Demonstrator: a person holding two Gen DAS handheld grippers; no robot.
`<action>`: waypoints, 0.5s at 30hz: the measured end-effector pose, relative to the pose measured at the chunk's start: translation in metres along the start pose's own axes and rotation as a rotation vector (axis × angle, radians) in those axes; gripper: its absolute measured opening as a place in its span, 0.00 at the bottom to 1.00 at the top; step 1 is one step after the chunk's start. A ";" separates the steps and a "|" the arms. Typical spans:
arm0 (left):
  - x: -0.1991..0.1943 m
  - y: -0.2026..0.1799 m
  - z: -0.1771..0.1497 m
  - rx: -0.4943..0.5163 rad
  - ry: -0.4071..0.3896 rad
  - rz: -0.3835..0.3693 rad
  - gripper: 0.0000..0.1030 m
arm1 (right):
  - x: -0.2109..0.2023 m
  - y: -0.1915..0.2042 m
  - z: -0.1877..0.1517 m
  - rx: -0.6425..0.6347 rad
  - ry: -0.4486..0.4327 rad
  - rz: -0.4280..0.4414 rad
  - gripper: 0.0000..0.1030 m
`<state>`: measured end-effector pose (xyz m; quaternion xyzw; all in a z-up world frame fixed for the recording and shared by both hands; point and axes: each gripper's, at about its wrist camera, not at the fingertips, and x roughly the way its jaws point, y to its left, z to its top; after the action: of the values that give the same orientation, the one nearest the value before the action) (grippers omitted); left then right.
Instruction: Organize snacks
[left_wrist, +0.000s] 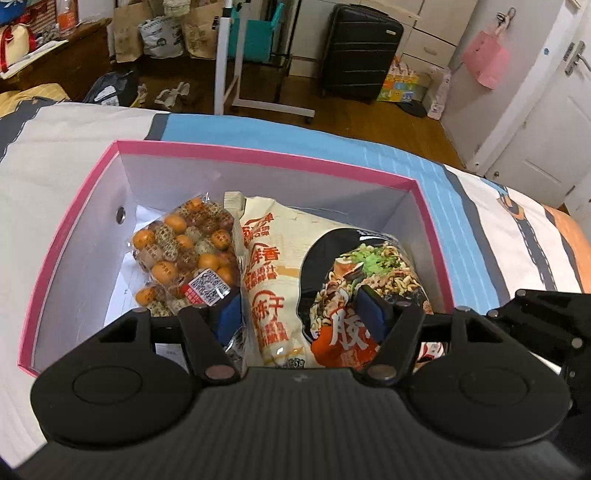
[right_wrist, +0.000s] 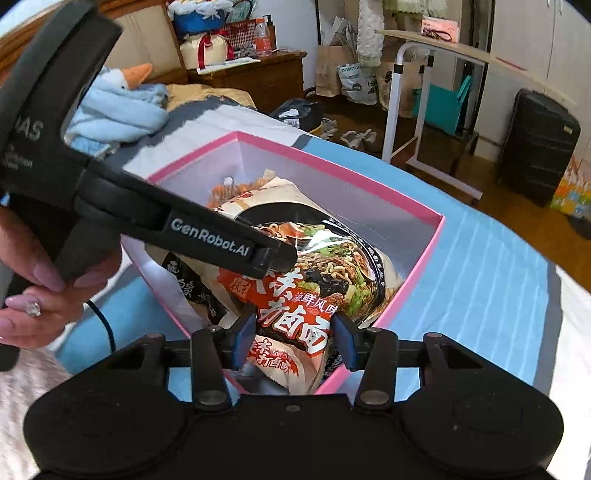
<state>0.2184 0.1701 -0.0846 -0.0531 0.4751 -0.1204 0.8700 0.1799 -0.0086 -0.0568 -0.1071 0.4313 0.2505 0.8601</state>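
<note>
A pink-rimmed white box (left_wrist: 258, 157) sits on the bed. On its left side lies a clear bag of orange and brown wrapped sweets (left_wrist: 184, 251). A large cream noodle bag (left_wrist: 284, 266) with a bowl picture leans in the middle of the box. My left gripper (left_wrist: 301, 314) reaches into the box with its blue pads against the bag, shut on it. The right wrist view shows the box (right_wrist: 417, 258) from another corner, with one finger (right_wrist: 221, 240) of the left gripper lying over the noodle bag (right_wrist: 317, 266). My right gripper (right_wrist: 294, 339) pinches the bag's lower end, which narrows between its pads.
The bed cover (left_wrist: 480, 236) has blue, white and grey panels. A blue plush toy (right_wrist: 118, 107) lies at the head of the bed. On the floor beyond are a black suitcase (left_wrist: 360, 51), a white-legged side table (right_wrist: 417, 110) and paper bags (left_wrist: 129, 33). A person's hand (right_wrist: 40, 299) holds the left gripper.
</note>
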 end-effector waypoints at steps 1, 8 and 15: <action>-0.002 -0.002 -0.001 0.009 -0.012 0.017 0.64 | -0.002 0.003 -0.002 -0.025 -0.010 -0.014 0.50; -0.042 -0.021 -0.019 0.090 -0.138 0.161 0.68 | -0.058 0.004 -0.018 -0.071 -0.141 -0.080 0.61; -0.088 -0.046 -0.037 0.076 -0.202 0.100 0.68 | -0.118 -0.018 -0.050 0.068 -0.234 -0.112 0.66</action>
<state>0.1344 0.1492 -0.0228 -0.0081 0.3821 -0.0887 0.9198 0.0955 -0.0835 0.0065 -0.0720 0.3296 0.1980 0.9203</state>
